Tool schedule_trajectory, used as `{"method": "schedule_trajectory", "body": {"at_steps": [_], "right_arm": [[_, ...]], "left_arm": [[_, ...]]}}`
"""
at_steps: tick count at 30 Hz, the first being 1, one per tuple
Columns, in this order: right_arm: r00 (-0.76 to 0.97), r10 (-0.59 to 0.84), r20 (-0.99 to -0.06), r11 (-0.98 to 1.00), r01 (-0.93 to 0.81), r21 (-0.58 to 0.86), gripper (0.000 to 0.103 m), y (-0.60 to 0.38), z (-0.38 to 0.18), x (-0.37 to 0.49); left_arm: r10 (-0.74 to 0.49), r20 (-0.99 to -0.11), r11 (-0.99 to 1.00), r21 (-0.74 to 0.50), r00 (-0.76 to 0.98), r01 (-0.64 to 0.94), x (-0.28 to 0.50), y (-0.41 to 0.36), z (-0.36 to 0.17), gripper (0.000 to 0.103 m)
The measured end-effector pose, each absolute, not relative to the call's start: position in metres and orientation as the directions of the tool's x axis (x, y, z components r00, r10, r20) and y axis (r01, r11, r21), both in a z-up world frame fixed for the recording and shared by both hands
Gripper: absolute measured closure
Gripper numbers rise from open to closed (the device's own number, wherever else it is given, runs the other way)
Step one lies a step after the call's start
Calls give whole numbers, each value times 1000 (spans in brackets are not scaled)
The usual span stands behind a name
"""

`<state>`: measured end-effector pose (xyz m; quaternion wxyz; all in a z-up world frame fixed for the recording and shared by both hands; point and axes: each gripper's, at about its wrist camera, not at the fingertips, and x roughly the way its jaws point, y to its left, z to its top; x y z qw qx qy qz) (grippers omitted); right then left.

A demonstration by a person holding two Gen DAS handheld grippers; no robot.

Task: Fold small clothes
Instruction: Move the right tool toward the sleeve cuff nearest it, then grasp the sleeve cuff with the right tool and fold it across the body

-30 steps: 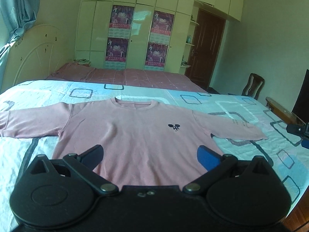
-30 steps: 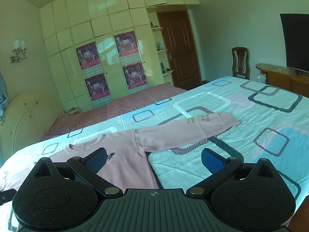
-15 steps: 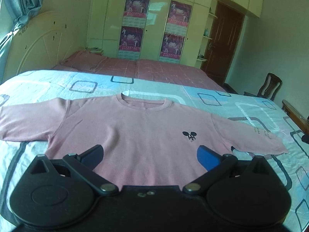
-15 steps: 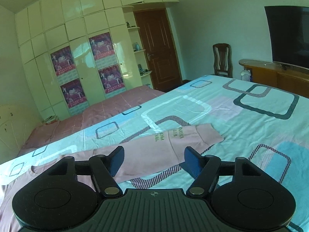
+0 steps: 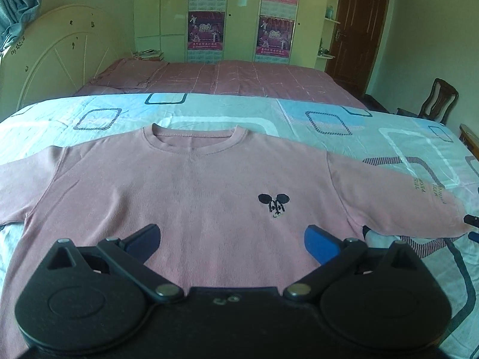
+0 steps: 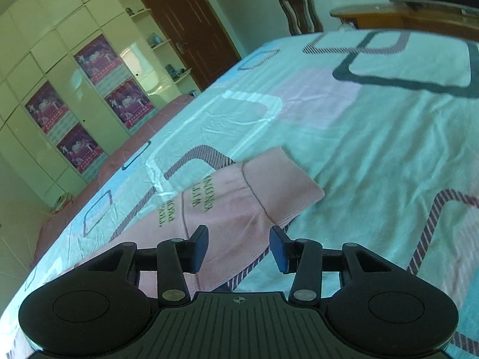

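Right gripper [image 6: 239, 246] is angled down at the cuff end of the right sleeve [image 6: 233, 206], jaws closing, sleeve fabric seen between them but not yet pinched; cuff edge should be taken squarely, one layer bundle only, so the sleeve can be carried across the chest without drag. Left gripper [image 5: 232, 240] is held over the lower body of the pink sweatshirt [image 5: 191, 197], jaws spread wide, nothing gripped. Sweatshirt is laid flat, front up, on the patterned bedsheet [image 5: 389, 137]. Counted: one sweatshirt, two sleeves, two grippers, four posters on the wardrobe [image 5: 206, 15], one chair [image 5: 440, 101]
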<state>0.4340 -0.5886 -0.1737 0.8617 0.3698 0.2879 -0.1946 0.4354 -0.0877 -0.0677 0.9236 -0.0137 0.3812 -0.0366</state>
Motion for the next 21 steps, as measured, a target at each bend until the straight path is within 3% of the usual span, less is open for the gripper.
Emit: {"method": "schedule_trajectory", "body": {"at_steps": [6,10,12,13,14,21], "right_arm": [[770,-91,-631,568,561,602,58,-617,-194,431],[767,-109,-632,624,548,557,59,-618,-190,435],[747,-136,-651,657,560,506,69,-616,-187,441],[737,-140,-661,669,562,486,85,-616,-185,444],[734,-131,-666,680,556,479,94,-614,-184,449],[798,-94,-595,829,394,397,94,-540,-133,470]], "left_arm": [[-24,-708,999,-37,706,-2,452,-85,-65,1],[-39,-732,999,-49,680,4,460,-75,-69,1],[-11,-739,1000,-18,673,-4,464,-68,-72,1],[10,-744,1000,1,668,-14,465,-63,-73,1],[33,-752,999,20,658,-27,468,-57,-76,1],[-2,-784,999,-26,621,-30,466,10,-93,1]]}}
